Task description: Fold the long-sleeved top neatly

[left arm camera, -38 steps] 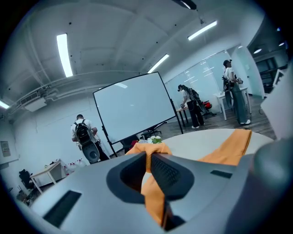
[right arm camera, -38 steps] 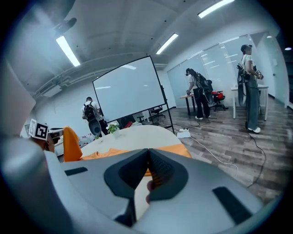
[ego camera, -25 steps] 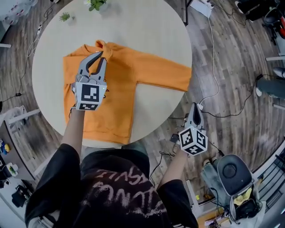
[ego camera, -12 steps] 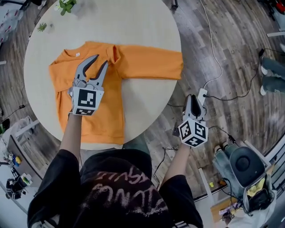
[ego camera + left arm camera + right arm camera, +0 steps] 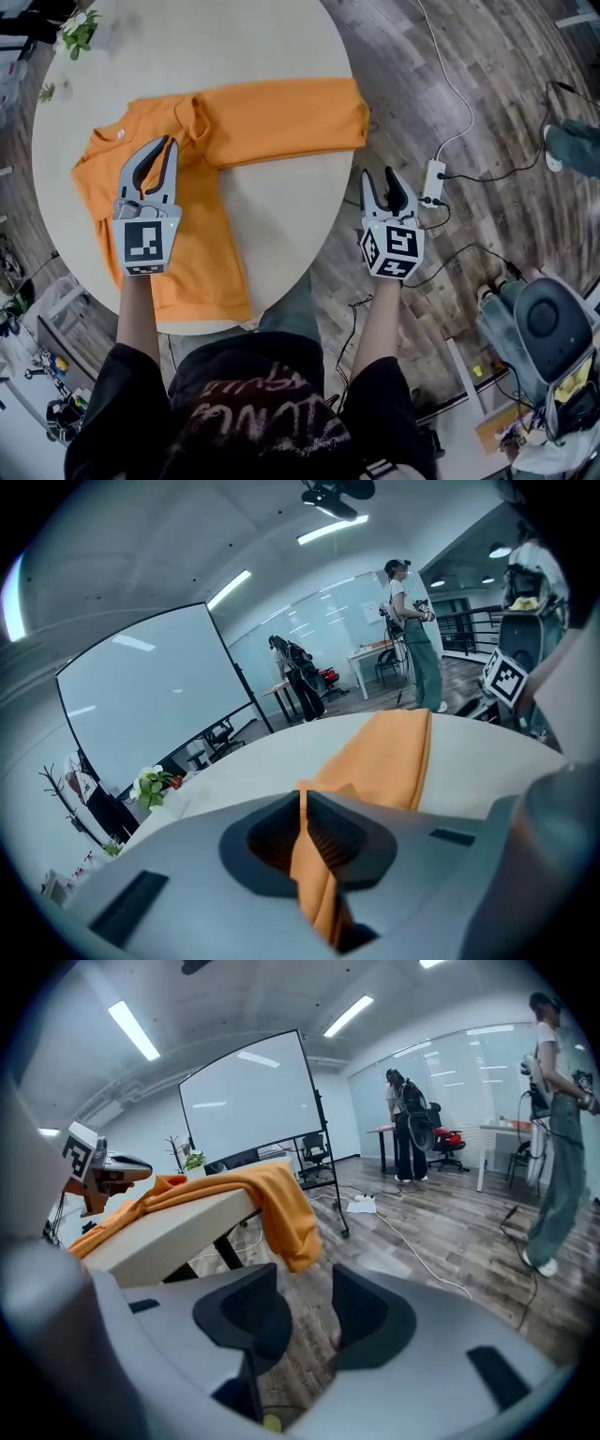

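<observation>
Two grippers sit nearest. At nine o'clock, the left gripper [image 5: 161, 152] has just closed its jaws on a fold of the orange top [image 5: 202, 272], probably to drag it over. At three o'clock, off the table [image 5: 281, 216], the right gripper [image 5: 380, 183] has just spread wide, empty. Beyond, the sleeve [image 5: 281, 117] stretches toward one o'clock, its cuff overhanging the table edge.

In the head view, part of the body of the long-sleeved top [image 5: 202, 253] was covered by the left gripper [image 5: 161, 148], and the far rim of the round worktop [image 5: 272, 202] was cut off by the picture's upper edge. In the left gripper view, the fold of cloth pinched in the jaws was lost to sight lower down behind the gripper's own housing. In the right gripper view, a standing person [image 5: 555, 1119] was partly cut off at the right edge.
</observation>
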Tool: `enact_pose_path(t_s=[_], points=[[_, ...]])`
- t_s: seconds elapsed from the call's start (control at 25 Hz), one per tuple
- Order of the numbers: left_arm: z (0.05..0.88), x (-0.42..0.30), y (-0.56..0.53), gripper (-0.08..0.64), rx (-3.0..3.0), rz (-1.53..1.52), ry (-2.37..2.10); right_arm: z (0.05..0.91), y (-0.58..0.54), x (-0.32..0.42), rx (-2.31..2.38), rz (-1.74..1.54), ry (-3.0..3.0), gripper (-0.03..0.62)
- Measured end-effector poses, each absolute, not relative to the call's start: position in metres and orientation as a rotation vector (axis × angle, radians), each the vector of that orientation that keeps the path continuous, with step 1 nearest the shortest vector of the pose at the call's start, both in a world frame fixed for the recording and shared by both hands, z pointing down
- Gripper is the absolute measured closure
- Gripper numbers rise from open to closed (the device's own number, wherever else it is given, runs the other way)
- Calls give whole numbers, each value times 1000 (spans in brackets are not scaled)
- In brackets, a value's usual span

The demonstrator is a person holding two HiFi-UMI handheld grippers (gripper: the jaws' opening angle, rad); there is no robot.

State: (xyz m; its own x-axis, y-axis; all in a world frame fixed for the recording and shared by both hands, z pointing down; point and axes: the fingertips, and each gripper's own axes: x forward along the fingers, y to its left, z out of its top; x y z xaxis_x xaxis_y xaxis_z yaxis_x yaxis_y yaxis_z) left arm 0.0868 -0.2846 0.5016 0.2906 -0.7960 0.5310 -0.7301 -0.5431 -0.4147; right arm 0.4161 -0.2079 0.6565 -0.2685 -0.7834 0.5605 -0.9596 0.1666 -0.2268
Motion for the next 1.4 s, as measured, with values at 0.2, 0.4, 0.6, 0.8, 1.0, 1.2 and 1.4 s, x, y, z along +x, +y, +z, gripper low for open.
enact_pose_path(t_s=[0.2,0.4,0.6,0.8,1.0,1.2,1.4], points=[[499,80,-282,546,-2414,-1095,1484,682,-232,404,1622,756,-2188,388],[502,59,-280,547,-2364,-1152,1492,700,-251,386,1566,690,-2194,390],[505,46,-276,546,-2362,-1148,1538,696,-259,397,1659,645,-2140,510],[505,40,-272,546,-2376,-1139,1568,674,-256,429,1769,622,-2061,558],[495,34,-265,546,-2408,-1106,1596,633,-249,466,1882,594,-1966,560],[475,24,-261,546,-2424,-1063,1629,583,-253,479,1896,486,-1918,561],[456,9,-256,546,-2438,-979,1703,531,-261,476,1904,392,-1897,561]])
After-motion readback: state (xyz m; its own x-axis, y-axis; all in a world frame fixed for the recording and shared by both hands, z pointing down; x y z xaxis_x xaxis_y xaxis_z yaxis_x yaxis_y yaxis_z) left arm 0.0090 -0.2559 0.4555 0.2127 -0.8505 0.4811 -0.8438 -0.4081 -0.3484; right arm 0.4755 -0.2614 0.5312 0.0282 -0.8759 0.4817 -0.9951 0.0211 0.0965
